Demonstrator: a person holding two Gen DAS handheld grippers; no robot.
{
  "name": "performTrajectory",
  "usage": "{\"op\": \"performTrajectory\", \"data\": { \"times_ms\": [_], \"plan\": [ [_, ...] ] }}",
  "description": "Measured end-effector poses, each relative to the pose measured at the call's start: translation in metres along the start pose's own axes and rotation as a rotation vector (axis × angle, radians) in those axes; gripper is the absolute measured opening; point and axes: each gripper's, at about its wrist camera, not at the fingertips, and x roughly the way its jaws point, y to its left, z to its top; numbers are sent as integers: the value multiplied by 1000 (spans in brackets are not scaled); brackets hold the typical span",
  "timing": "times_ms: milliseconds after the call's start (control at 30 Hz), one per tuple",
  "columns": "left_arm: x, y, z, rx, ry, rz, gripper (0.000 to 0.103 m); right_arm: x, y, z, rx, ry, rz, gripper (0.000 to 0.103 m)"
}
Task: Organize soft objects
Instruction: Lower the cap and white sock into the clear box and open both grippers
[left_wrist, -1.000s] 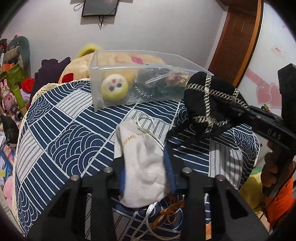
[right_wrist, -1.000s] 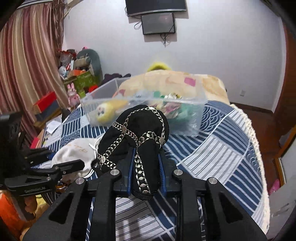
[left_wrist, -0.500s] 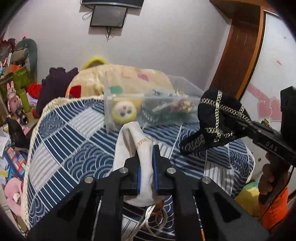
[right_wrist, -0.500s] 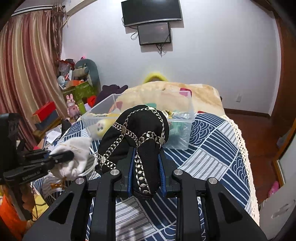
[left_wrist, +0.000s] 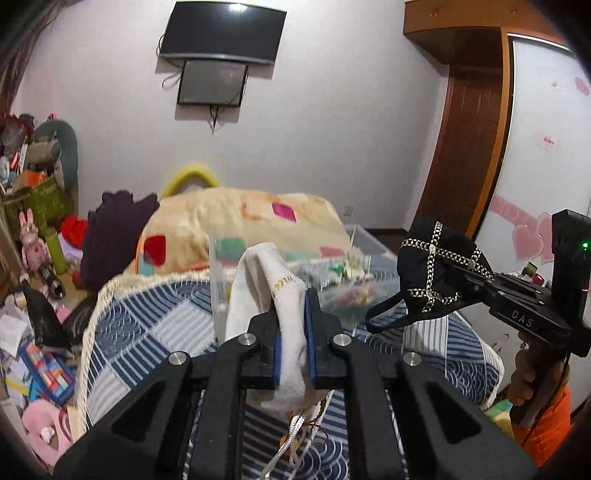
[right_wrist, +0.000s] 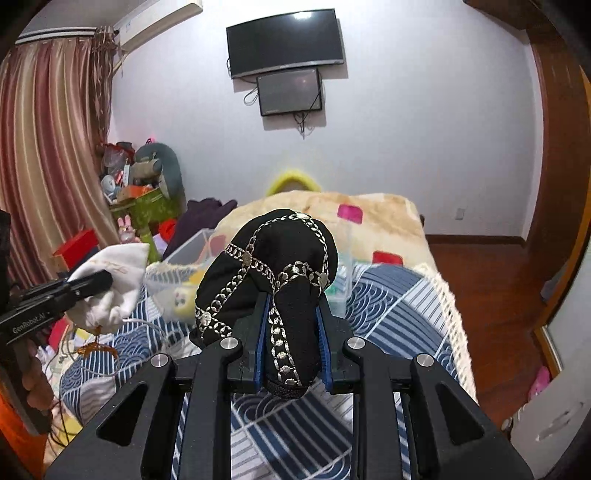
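Left wrist view, bed: a blue-and-white patterned cover with a cream fringe spreads over it, and it fills the lower half of both views.
Blanket: cream with pink, red and green patches, heaped at the far end of the bed.
Clear plastic box: stands on the bed in front of the blanket, partly hidden behind the white pouch; small colourful things lie inside, blurred.
Black pouch: black cloth crossed with silver chain-like trim, held up above the bed cover and bulging over the finger ends; a black cord loop hangs from it in the left wrist view.
White pouch: white cloth with gold lettering, lifted clear of the bed, its top flopping over; silver and orange cords dangle from its lower end.
Right tool: its blue-padded fingers press on both sides of the black pouch, so it grips that pouch at a narrow spread.
Left tool: its pads are pinched tight on the white pouch, the cloth squeezed thin between them.
Position of the two: in the right wrist view the white pouch sits to the left of the black one, apart from it, both in front of the box.
Hand: it grips the right tool's handle at the right edge.
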Motion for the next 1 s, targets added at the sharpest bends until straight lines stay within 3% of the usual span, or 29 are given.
{"op": "performTrajectory", "data": {
  "times_ms": [300,500,833,1000],
  "plan": [
    [14,3,34,-6,-45,9,10,9,-2,22,-11,-57,-45,20],
    [35,5,47,3,-50,62,10,21,-4,32,4,-63,-51,20],
    [82,26,51,-64,14,70,10,47,1,33,-11,-8,-38,21],
    [109,20,44,-41,86,45,10,64,3,27,-23,54,-32,21]
  ]
}}
